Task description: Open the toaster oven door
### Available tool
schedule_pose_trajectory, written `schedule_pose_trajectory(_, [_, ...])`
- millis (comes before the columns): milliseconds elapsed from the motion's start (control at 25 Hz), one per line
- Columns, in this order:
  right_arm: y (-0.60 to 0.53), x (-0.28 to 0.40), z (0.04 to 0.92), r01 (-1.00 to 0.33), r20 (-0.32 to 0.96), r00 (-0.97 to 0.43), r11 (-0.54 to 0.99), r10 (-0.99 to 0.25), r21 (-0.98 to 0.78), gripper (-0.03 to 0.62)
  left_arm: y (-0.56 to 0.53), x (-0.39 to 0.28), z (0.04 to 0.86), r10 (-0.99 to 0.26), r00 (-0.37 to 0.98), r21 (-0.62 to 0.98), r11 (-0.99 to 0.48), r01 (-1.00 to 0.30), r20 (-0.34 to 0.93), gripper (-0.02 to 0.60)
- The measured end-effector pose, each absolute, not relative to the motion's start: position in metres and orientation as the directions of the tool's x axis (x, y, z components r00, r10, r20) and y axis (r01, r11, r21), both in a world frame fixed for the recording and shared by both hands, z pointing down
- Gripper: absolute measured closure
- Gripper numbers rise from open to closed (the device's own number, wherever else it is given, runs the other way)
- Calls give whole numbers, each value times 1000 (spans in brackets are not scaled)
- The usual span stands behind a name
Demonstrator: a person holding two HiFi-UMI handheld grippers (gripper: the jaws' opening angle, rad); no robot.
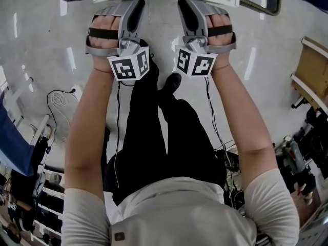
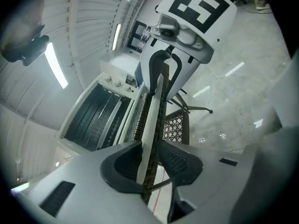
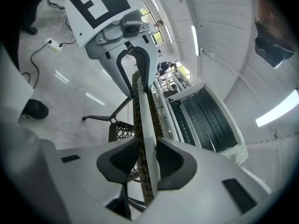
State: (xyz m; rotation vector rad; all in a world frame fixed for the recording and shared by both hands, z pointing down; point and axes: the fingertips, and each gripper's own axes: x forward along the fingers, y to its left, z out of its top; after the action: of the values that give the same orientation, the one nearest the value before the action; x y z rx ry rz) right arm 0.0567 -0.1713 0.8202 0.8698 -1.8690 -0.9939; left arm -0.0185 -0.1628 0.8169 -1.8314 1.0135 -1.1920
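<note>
left claw (image 2: 150,148) stood apart, straddling edge of white-topped wicker-rimmed counter (image 2: 155,106) | right claw (image 3: 146,146) apart, same edge | white toaster oven with dark glass door (image 2: 96,118) sat on counter beyond claws, door position unclear | claw tips hidden in head view

Bright, even room light; sharp in the middle, warped at the rims.
Up and left of your left claw (image 2: 152,164) a ceiling strip (image 2: 55,71) burns white, and a second strip (image 3: 275,111) flares to the right of your right claw (image 3: 148,160). In your head view, strip reflections streak the glossy floor (image 1: 46,50) on both sides of the claws. Both claw views bend straight lines and fade to black at the corners; the claw bodies nearest the lens look soft. The oven (image 3: 210,120) beyond the right claw reads dark but clear.
</note>
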Motion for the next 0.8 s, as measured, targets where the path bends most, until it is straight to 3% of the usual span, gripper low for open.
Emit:
schedule_pose_trajectory(320, [-149,57,795,-181,408,-423,517,-809,837,490,-141,-12,793,-858,288,-838,-493,-232,425,459])
schedule_pose_trajectory(560, [-137,66,730,-263,419,-410,545,-810,796,522,-129,-7,726,-863,287,-800,-497,-337,415,486])
schedule_pose_trajectory(800, [-125,78,644,-378,389,-397,534,-831,756,559,-122,1,637,-881,306,-790,-463,-402,361,555])
